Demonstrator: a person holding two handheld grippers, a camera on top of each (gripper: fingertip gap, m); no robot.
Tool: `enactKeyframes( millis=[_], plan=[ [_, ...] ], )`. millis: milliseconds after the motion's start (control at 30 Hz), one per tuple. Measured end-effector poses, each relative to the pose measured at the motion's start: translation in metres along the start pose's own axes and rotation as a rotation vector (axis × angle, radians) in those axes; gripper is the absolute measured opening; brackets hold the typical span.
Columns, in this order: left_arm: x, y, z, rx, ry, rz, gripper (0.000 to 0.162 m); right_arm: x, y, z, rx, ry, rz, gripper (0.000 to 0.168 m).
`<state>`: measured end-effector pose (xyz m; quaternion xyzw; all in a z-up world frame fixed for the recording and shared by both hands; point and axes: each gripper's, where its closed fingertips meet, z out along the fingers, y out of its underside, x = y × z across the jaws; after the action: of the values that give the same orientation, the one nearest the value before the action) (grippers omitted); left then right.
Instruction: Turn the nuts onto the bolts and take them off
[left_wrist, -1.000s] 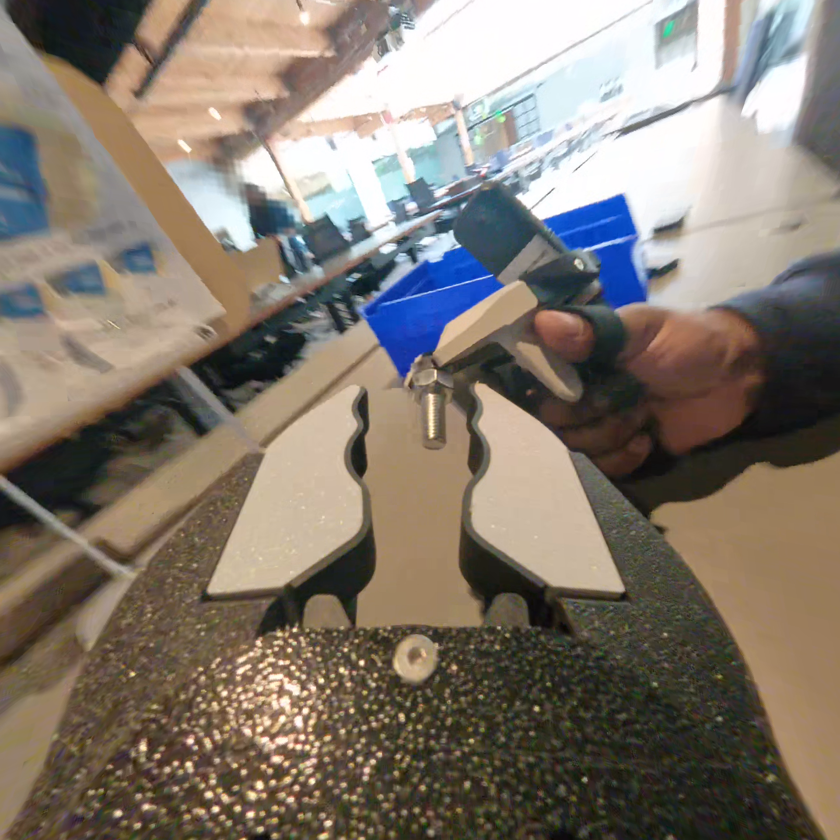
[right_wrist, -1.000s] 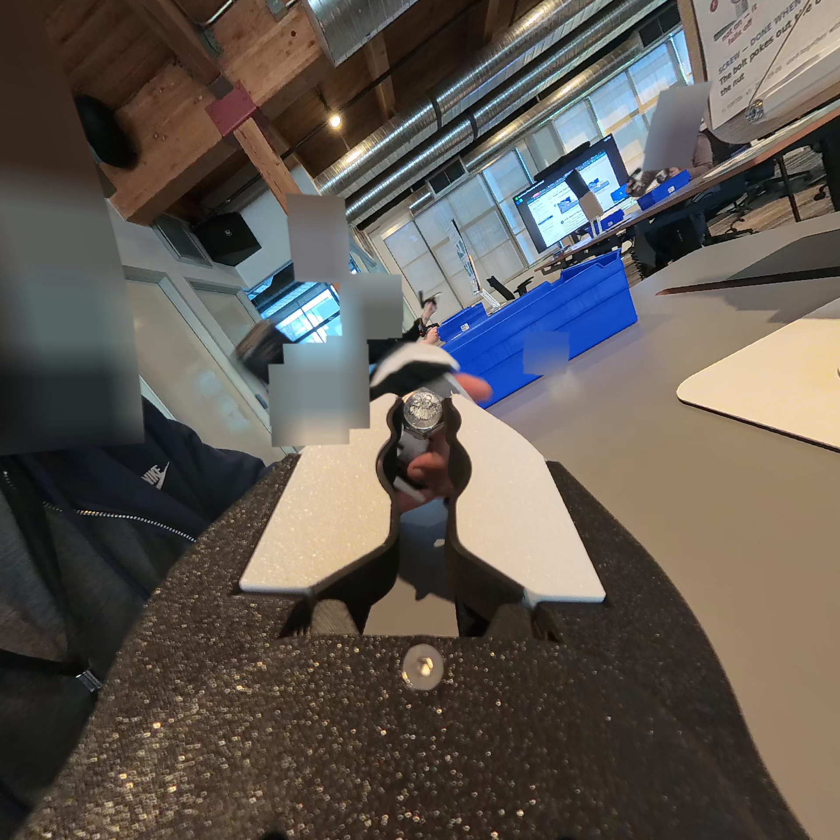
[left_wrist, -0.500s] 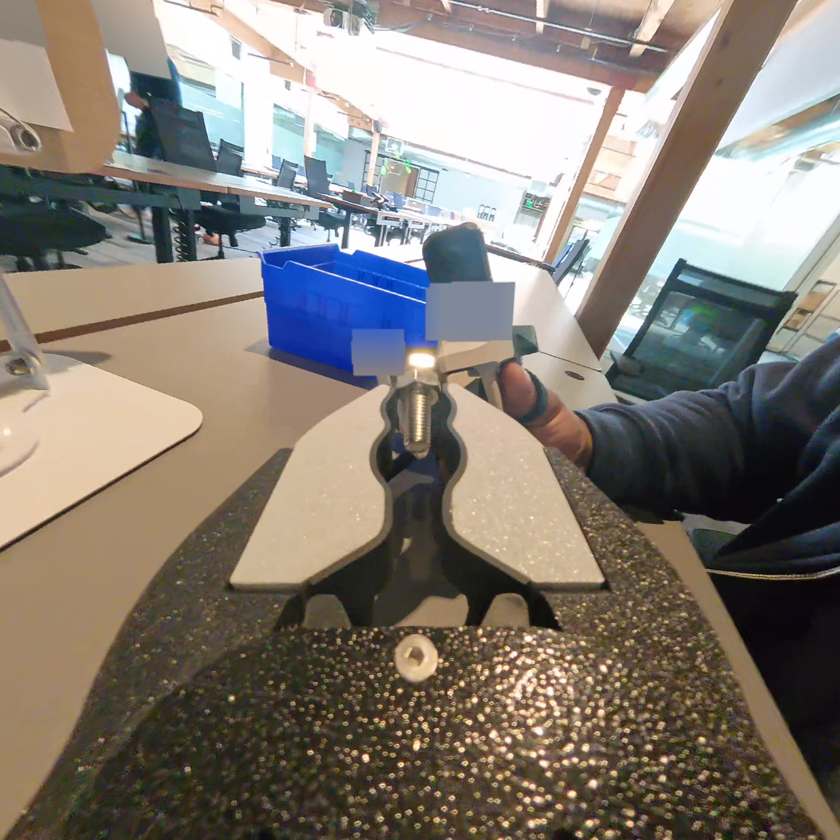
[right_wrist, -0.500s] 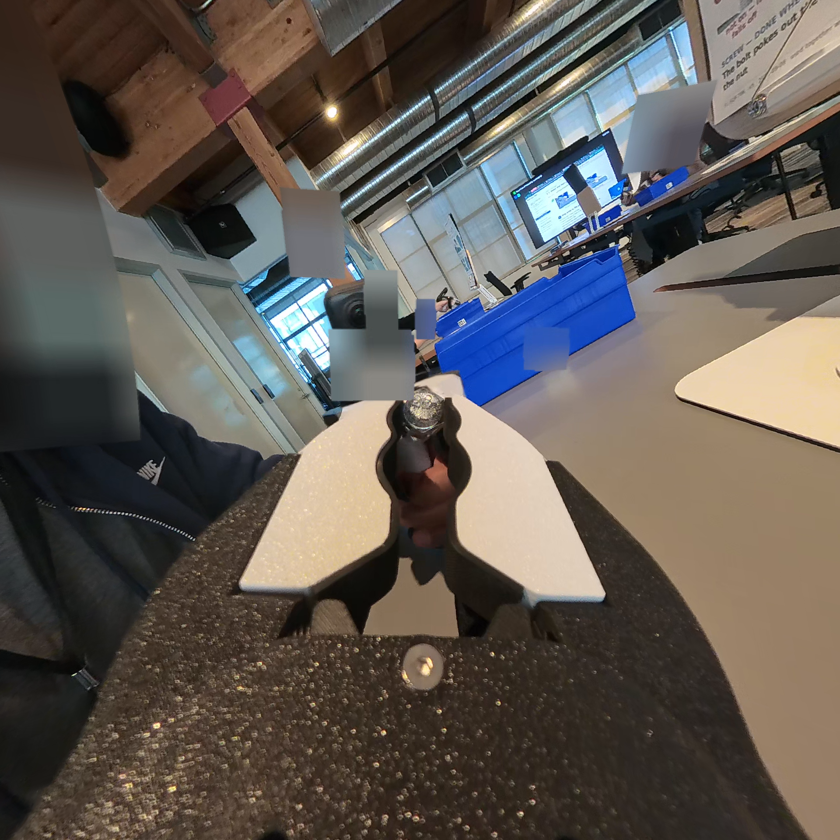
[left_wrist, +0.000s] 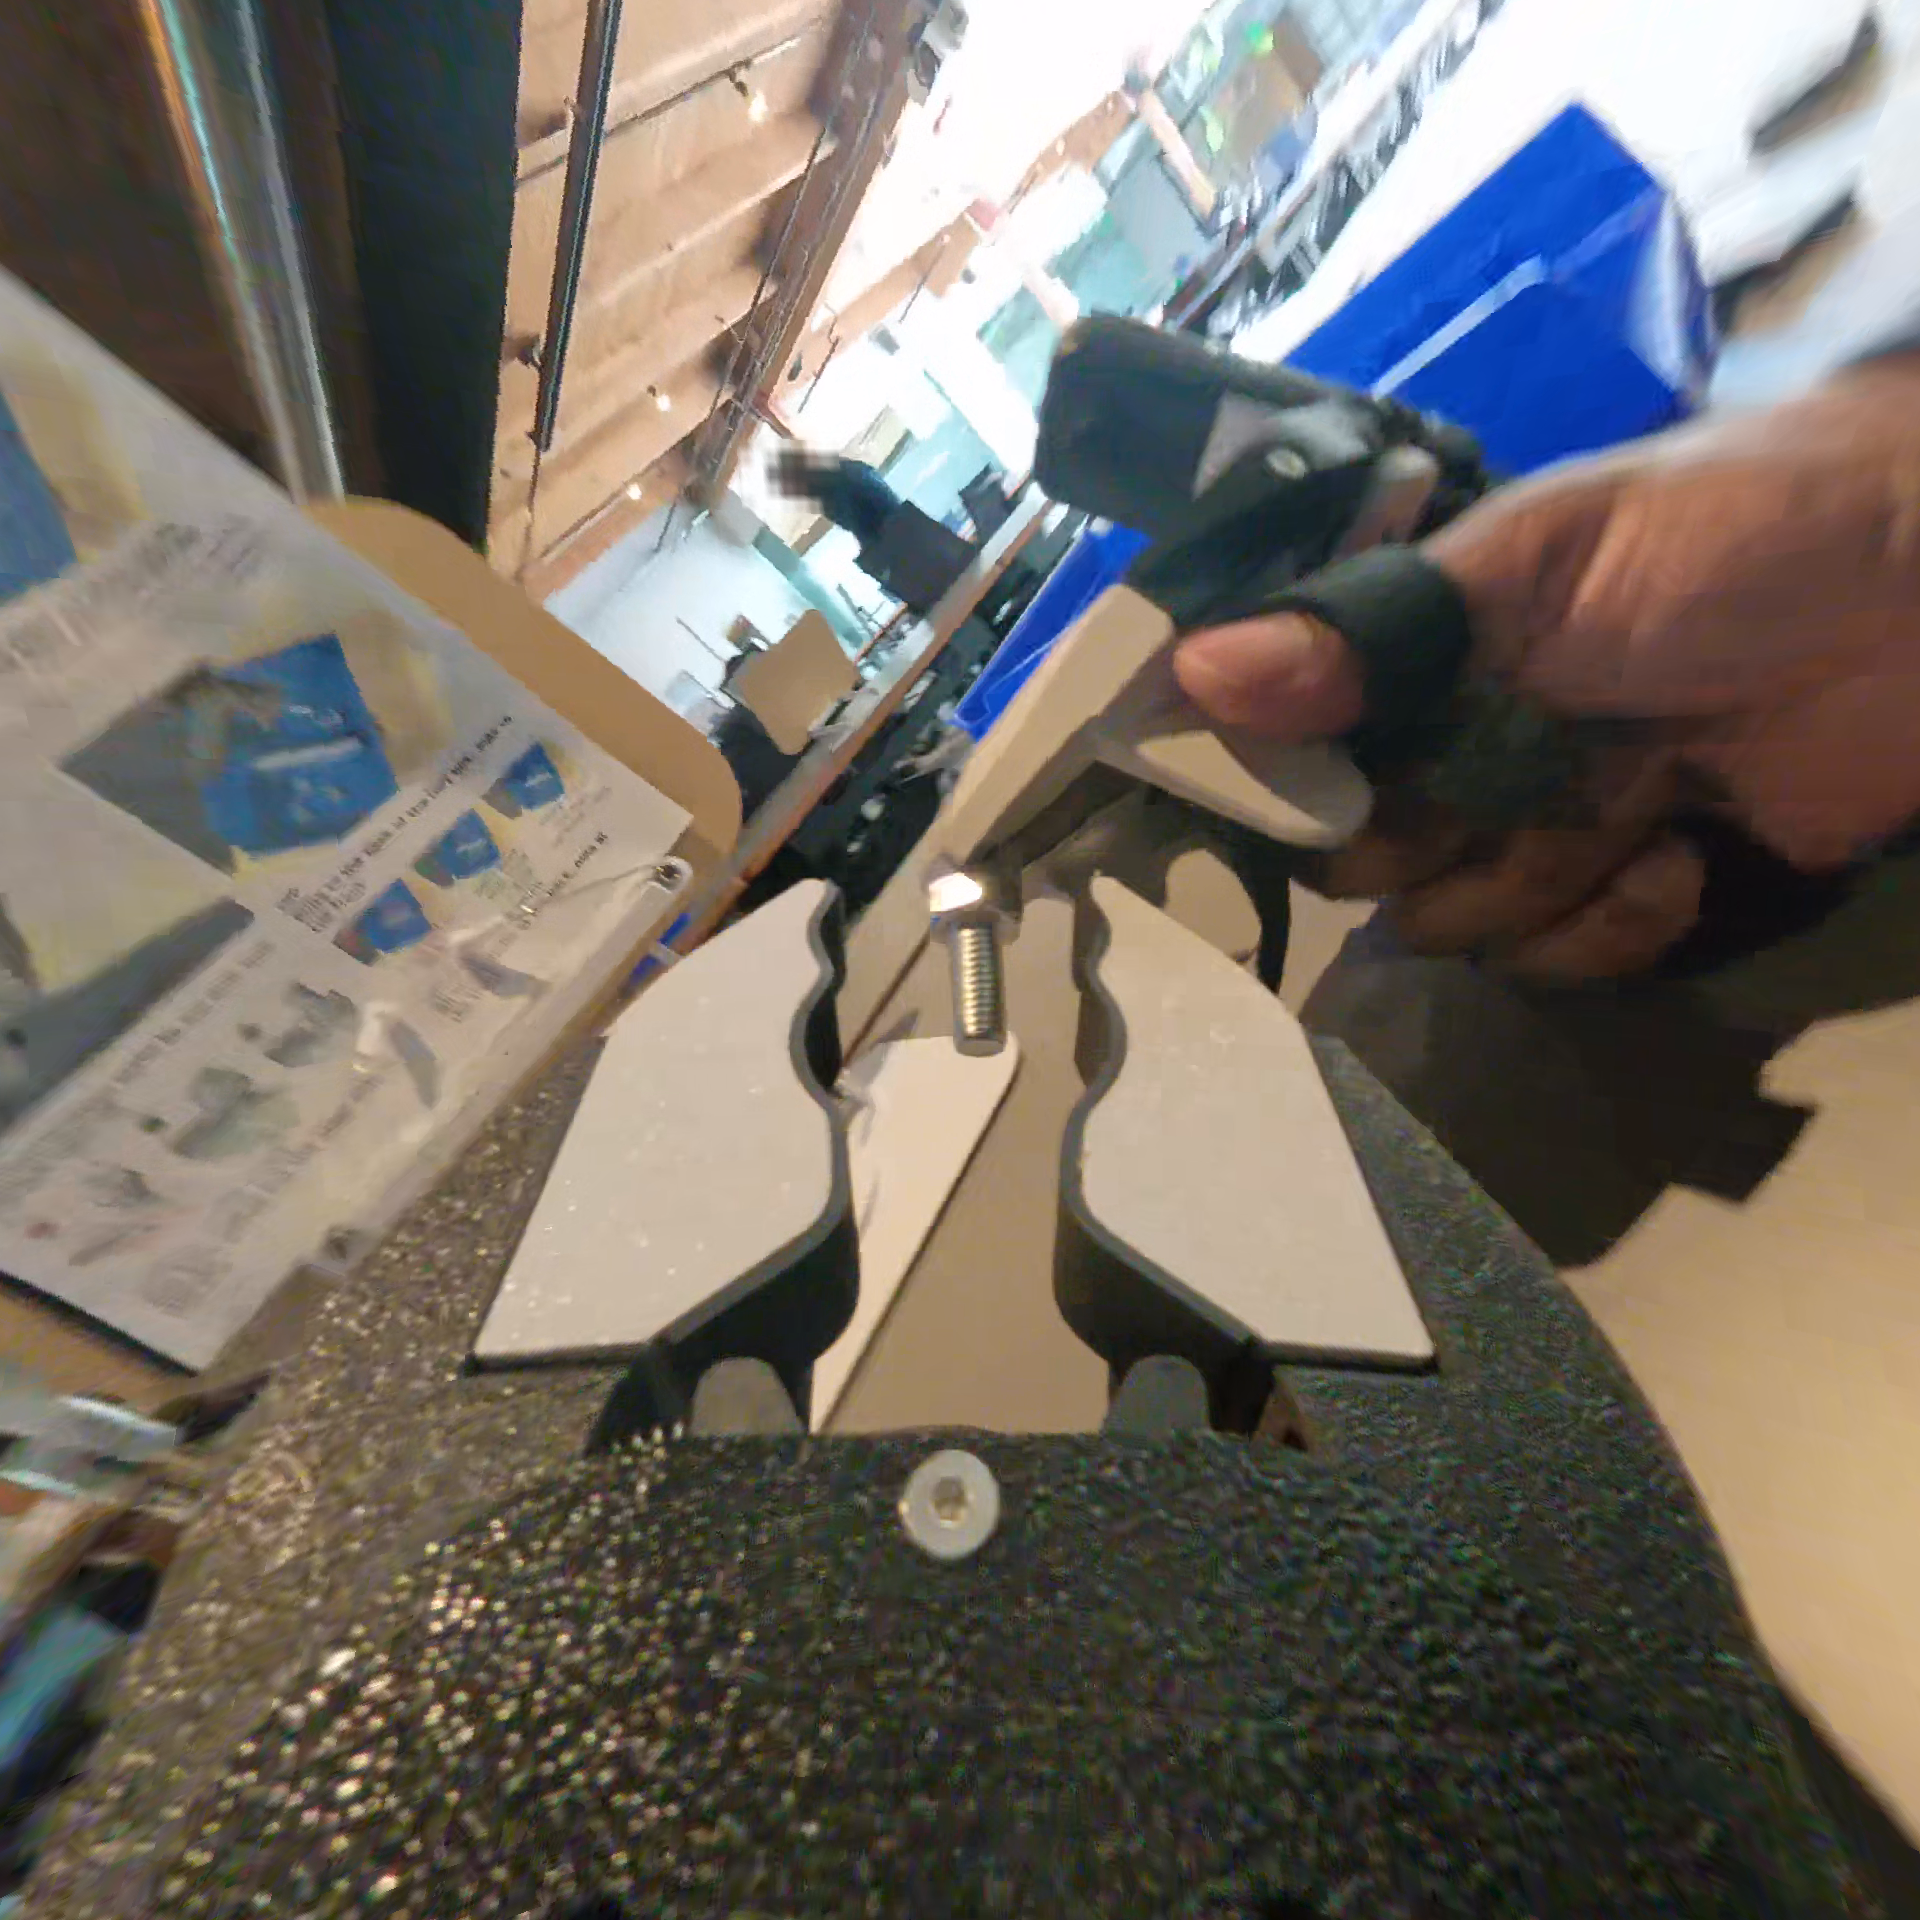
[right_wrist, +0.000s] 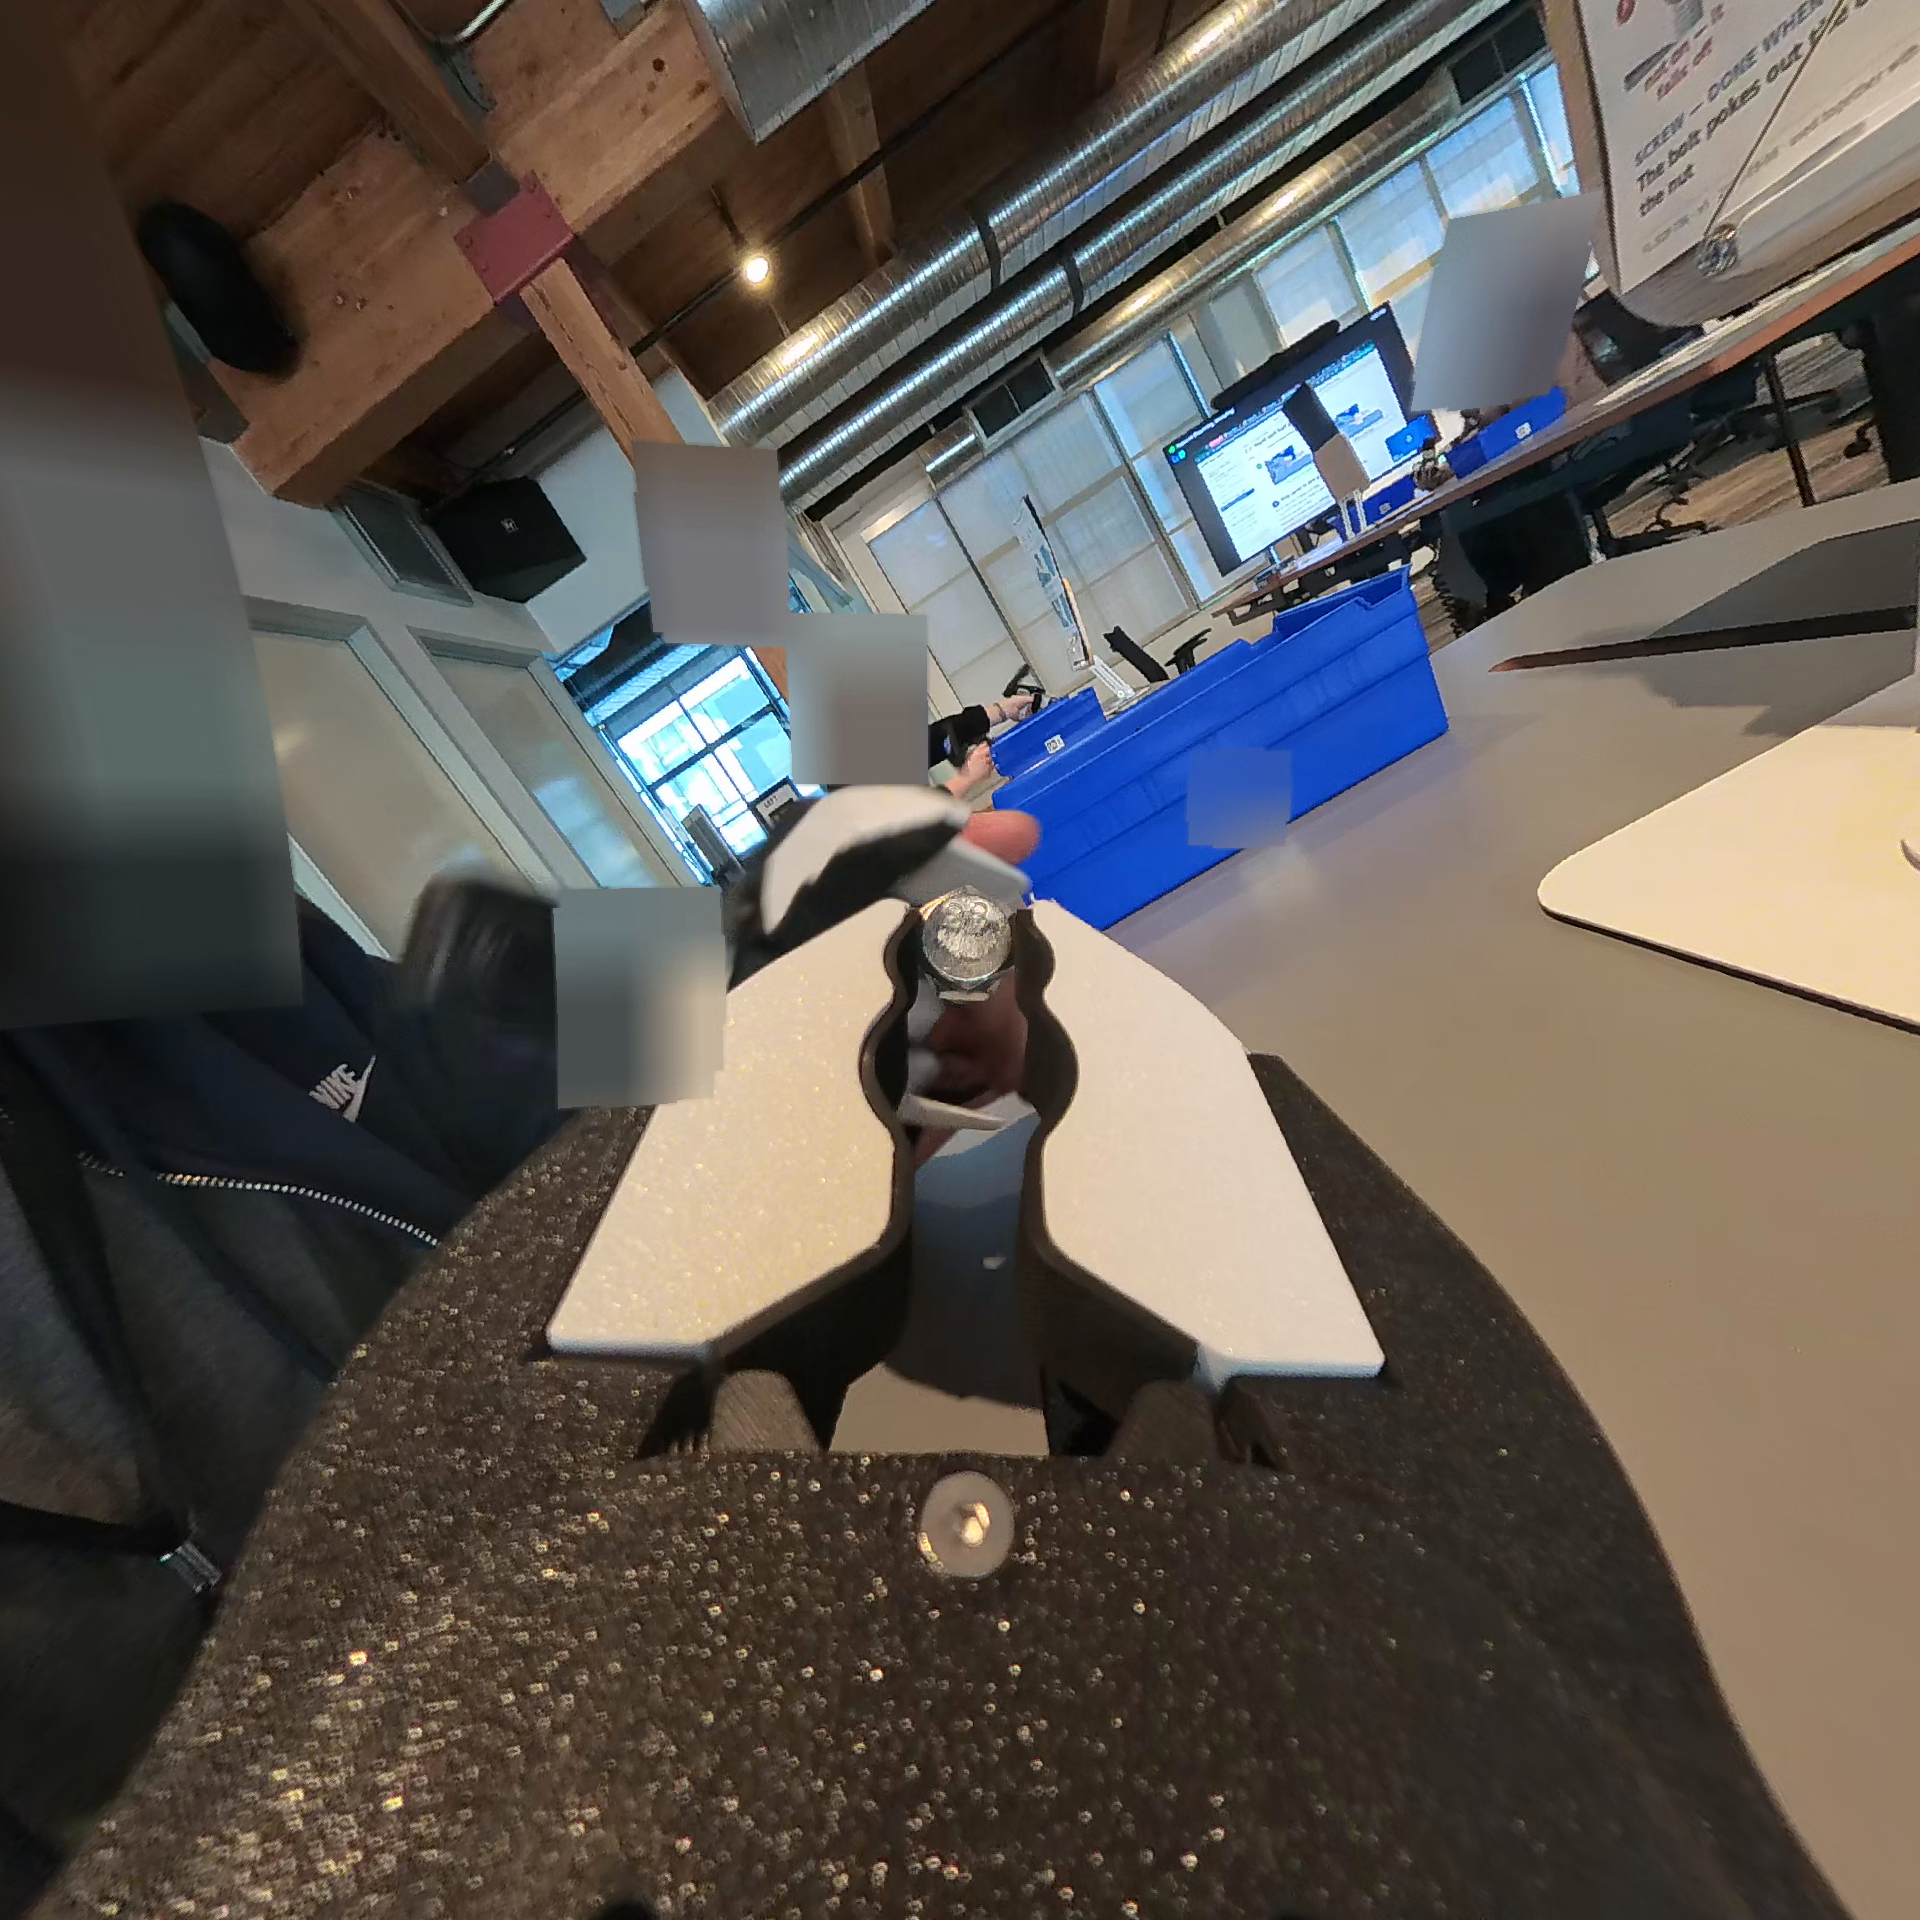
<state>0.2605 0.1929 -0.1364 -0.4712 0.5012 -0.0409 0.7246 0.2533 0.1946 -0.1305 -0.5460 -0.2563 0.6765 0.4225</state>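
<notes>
A silver bolt (left_wrist: 971, 987) hangs with its thread pointing down. My right gripper (right_wrist: 966, 920) is shut on the bolt's hex head (right_wrist: 966, 935). In the left wrist view the right gripper (left_wrist: 982, 862) comes in from the upper right, held by a hand (left_wrist: 1662, 675). My left gripper (left_wrist: 961, 899) is open, with one finger on each side of the thread and neither touching it. One of its white fingers (right_wrist: 852, 836) shows blurred behind the bolt in the right wrist view. I cannot tell a nut apart from the head.
The grey table (right_wrist: 1455, 1195) carries blue bins (right_wrist: 1247, 727), also seen in the left wrist view (left_wrist: 1507, 312). A white pad (right_wrist: 1745, 894) lies at the right. A printed instruction sheet (left_wrist: 260, 883) stands at the left. A person's dark jacket (right_wrist: 260, 1143) is close by. Only a small space, under 4 cm, lies between the two pairs of fingers.
Half a second ago my left gripper was closed around the bolt's thread and level. Now it has opened and rolled over to one side. The right gripper has kept still on the bolt.
</notes>
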Motion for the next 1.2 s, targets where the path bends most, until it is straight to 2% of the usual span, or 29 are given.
enactKeyframes(
  millis=[200, 433, 633, 867, 1000, 1100, 1200],
  plan=[
    [0.0, 0.005, 0.0, 0.05, 0.214, -0.601, 0.041, 0.0, -0.001, -0.001, 0.005, -0.001, 0.004, 0.016],
    [0.011, 0.001, 0.002, 0.099, 0.413, -1.045, 0.038, 0.001, -0.001, -0.001, 0.007, -0.001, 0.006, 0.016],
    [0.001, 0.008, 0.001, 0.133, 0.472, -1.364, 0.034, 0.001, -0.001, -0.001, 0.006, 0.0, 0.005, 0.016],
    [0.006, 0.004, 0.001, 0.124, 0.503, -1.35, 0.028, 0.001, -0.001, 0.0, 0.003, 0.001, 0.004, 0.016],
    [0.006, 0.001, 0.0, 0.133, 0.507, -1.338, 0.018, 0.001, 0.0, 0.0, 0.0, 0.004, 0.002, 0.016],
    [0.006, 0.002, 0.0, 0.114, 0.48, -1.258, 0.017, 0.001, 0.0, 0.0, 0.0, 0.007, 0.003, 0.016],
    [0.006, 0.003, 0.0, 0.079, 0.411, -1.075, 0.017, 0.002, 0.0, 0.0, 0.0, 0.01, 0.006, 0.016]
  ],
)
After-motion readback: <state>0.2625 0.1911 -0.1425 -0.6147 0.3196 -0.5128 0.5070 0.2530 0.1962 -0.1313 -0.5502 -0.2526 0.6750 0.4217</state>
